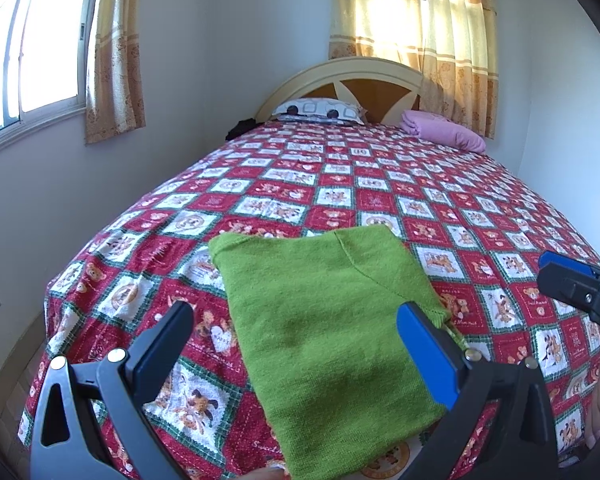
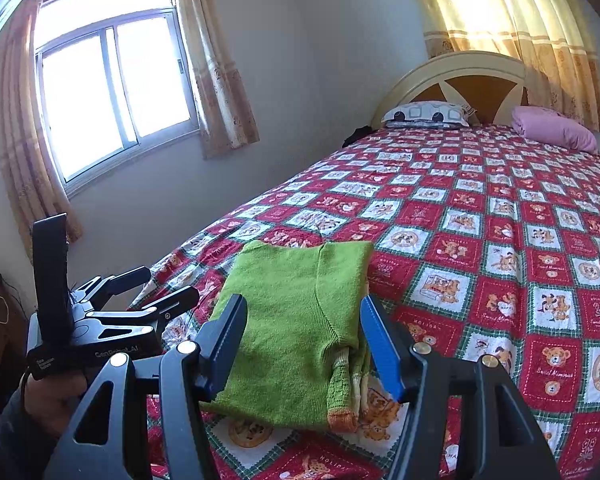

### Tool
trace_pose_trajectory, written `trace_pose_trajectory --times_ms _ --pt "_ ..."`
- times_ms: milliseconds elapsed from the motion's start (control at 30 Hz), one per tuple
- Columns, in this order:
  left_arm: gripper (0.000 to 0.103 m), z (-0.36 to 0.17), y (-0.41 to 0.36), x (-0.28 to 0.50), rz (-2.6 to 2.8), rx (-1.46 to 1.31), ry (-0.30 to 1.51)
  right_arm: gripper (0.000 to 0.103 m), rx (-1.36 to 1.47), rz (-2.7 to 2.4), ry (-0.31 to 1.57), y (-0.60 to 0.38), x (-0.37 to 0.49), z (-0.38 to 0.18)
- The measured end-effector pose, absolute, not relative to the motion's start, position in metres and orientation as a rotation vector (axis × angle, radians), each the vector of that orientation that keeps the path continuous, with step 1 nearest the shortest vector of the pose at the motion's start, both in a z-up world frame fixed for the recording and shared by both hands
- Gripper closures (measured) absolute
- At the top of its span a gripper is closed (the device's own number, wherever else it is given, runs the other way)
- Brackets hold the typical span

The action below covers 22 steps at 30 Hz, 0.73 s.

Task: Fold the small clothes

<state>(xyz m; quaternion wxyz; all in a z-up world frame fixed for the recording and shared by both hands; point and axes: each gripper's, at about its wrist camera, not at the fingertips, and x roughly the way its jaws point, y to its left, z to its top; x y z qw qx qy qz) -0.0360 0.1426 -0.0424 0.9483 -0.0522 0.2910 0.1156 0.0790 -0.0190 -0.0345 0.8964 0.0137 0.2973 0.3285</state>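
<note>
A: Grippers?
B: L gripper [image 1: 296, 344] spread, nothing pinched; R gripper [image 2: 304, 344] spread too, both above the sweater's near edge, not touching it.
A: Sweater?
B: Green sweater [image 1: 320, 312] folded flat on the bedspread [image 1: 380, 184], near the bed's foot; orange-trimmed cuff [image 2: 342, 404] showing at its near right corner.
A: Beyond the sweater?
B: Bare bedspread; then patterned pillow [image 1: 320, 110] and pink bundle [image 1: 444, 130] by the headboard [image 1: 340, 76]; curtains behind; window [image 2: 112, 96] far left of the sweater.
</note>
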Motion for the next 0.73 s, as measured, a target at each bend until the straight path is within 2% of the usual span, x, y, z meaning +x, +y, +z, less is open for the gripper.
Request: trace_pose_trajectory --times_ms 733 --pt "0.000 -0.0449 0.1488 -0.0361 0.302 -0.094 0.587 0.043 0.001 0.694 0.629 -0.0122 0.0756 -0.0418"
